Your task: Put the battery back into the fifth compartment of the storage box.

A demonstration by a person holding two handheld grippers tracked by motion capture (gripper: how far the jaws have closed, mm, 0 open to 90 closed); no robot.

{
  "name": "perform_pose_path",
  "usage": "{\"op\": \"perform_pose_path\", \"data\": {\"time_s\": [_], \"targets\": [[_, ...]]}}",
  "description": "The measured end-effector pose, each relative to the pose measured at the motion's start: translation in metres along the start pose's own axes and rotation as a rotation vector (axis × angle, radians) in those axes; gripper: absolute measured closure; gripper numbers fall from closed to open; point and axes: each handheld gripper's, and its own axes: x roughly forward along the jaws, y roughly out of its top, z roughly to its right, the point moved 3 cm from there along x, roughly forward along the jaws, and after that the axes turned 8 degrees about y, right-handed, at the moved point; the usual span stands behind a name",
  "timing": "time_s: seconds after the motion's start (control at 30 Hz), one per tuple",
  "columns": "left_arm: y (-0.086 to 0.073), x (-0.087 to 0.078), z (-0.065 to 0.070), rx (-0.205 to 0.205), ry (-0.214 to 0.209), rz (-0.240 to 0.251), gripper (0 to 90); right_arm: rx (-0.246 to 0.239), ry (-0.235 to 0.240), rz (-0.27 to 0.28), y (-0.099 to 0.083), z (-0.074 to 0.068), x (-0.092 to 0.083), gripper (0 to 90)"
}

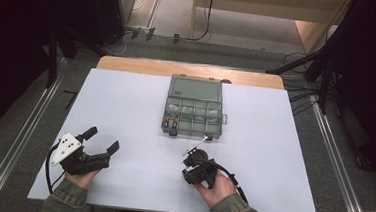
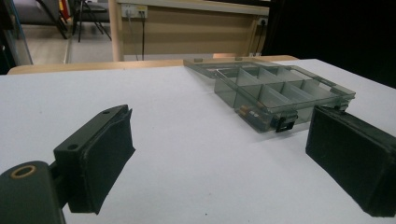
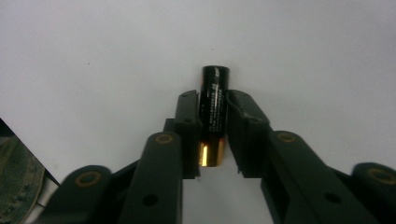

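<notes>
— Where is the battery (image 3: 214, 114) now?

— It sits between the jaws of the right gripper (image 3: 214, 122). The two pads are clenched on its black body, and the gold end points back toward the hand. It is near the front edge of the organizer box (image 1: 194, 108), a little to the right, over the white table (image 1: 126, 106).

— So it is picked up already?

— Grasped, yes. If it is lifted from the table or still lies on it, I cannot tell from here.

— And the box?

— The lid is open and lies back. In the front left compartment I see two batteries (image 1: 171, 121) already. The other compartments look clear, but the small things in them are hard to read.

— What does the left gripper (image 1: 102, 139) do?

— Nothing, I think. Its jaws are released, wide apart, with only table between them. It waits to the left of the box, well apart from it.

— What is left, then?

— In my judgement, to carry this battery to the box and put it into a compartment.
</notes>
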Motion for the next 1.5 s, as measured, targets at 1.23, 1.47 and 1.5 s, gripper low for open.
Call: {"op": "perform_pose_path", "data": {"time_s": [1.23,1.47,1.5], "targets": [[0.0,0.001,0.0,0.001,0.004,0.003,7.6,0.026,0.039,0.091,0.016,0.005,-0.017,77.6],[0.0,0.001,0.0,0.0,0.003,0.003,7.6,0.023,0.032,0.113,0.029,0.005,-0.024,77.6],[0.0,0.001,0.0,0.001,0.003,0.003,7.6,0.023,0.032,0.122,0.031,0.005,-0.025,77.6]]}}
